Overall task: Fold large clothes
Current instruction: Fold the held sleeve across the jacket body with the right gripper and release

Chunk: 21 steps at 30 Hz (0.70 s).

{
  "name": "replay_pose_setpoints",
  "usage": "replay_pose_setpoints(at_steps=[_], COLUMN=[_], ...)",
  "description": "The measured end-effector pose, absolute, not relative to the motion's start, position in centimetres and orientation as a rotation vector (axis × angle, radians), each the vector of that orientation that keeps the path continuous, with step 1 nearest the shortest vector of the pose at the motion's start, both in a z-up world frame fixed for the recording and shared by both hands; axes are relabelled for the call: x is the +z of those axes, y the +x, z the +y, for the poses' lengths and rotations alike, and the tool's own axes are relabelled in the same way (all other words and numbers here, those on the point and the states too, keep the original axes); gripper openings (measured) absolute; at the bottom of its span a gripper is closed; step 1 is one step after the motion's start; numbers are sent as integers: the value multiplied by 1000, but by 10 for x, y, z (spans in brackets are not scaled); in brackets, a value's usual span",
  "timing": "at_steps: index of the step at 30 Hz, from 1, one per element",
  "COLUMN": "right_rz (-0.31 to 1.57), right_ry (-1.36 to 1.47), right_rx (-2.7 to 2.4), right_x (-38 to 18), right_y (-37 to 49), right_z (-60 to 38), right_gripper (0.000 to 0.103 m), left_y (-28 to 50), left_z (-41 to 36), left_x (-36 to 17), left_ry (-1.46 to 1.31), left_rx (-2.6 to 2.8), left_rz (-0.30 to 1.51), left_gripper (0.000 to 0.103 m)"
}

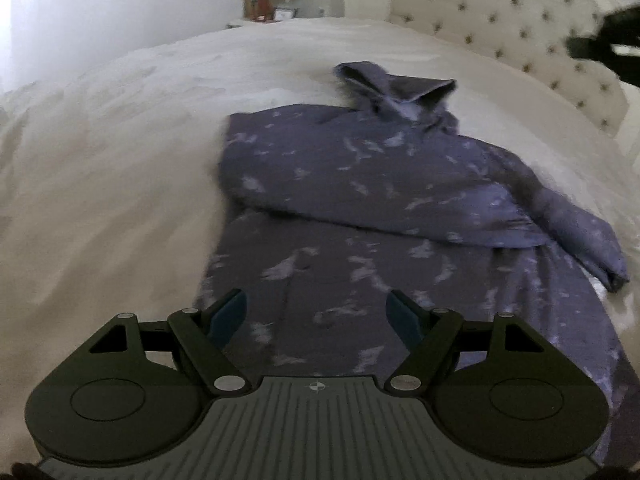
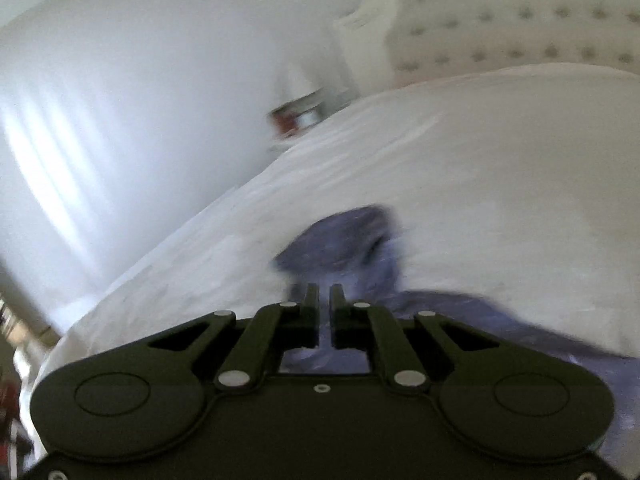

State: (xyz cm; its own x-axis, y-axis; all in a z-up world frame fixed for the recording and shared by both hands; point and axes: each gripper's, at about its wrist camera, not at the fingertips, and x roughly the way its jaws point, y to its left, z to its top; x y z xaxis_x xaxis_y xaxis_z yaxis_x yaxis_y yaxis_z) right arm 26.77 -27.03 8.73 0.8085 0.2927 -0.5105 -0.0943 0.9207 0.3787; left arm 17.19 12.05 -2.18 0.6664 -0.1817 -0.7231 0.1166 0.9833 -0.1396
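Note:
A purple-blue hoodie (image 1: 380,184) with pale blotches lies flat on the white bed, hood (image 1: 394,88) at the far end. One sleeve (image 1: 400,216) is folded across the chest, and its cuff (image 1: 612,276) hangs off the right side. My left gripper (image 1: 315,296) hovers open over the lower body of the hoodie, with nothing between its blue pads (image 1: 230,312). A dark blur at the top right is the other gripper (image 1: 608,44). In the right wrist view my right gripper (image 2: 324,288) is shut and empty, above the blurred hood (image 2: 344,240).
The white bed cover (image 1: 100,160) spreads wide to the left of the garment. A tufted cream headboard (image 1: 500,12) stands behind the bed. A bedside table with boxes (image 1: 268,6) sits at the far left corner by the white wall.

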Motion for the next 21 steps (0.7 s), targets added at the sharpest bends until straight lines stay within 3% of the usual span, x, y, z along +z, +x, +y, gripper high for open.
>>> replay_pose_setpoints(at_steps=[4, 6, 9, 10, 12, 16, 18, 21], right_rz=[662, 691, 729, 741, 748, 728, 705, 675], right_ry=[313, 319, 309, 302, 285, 231, 185, 107], right_rx=[327, 361, 364, 355, 320, 213, 146, 38], right_x=[58, 40, 14, 6, -11, -39, -47, -59], right_y=[290, 294, 285, 283, 271, 242, 227, 207], right_z=[-204, -186, -174, -174, -176, -201, -217, -245], right_gripper=[12, 19, 22, 27, 53, 59, 72, 75], left_y=[173, 174, 174, 174, 177, 184, 189, 197], left_z=[136, 141, 146, 146, 143, 127, 113, 85], left_x=[-29, -30, -31, -30, -29, -22, -18, -11], left_ry=[-102, -115, -124, -127, -138, -164, -166, -133], left_rx=[-158, -163, -169, -171, -185, -234, -256, -293], left_rz=[843, 848, 842, 837, 827, 814, 805, 786], left_gripper=[76, 76, 76, 76, 76, 76, 76, 76])
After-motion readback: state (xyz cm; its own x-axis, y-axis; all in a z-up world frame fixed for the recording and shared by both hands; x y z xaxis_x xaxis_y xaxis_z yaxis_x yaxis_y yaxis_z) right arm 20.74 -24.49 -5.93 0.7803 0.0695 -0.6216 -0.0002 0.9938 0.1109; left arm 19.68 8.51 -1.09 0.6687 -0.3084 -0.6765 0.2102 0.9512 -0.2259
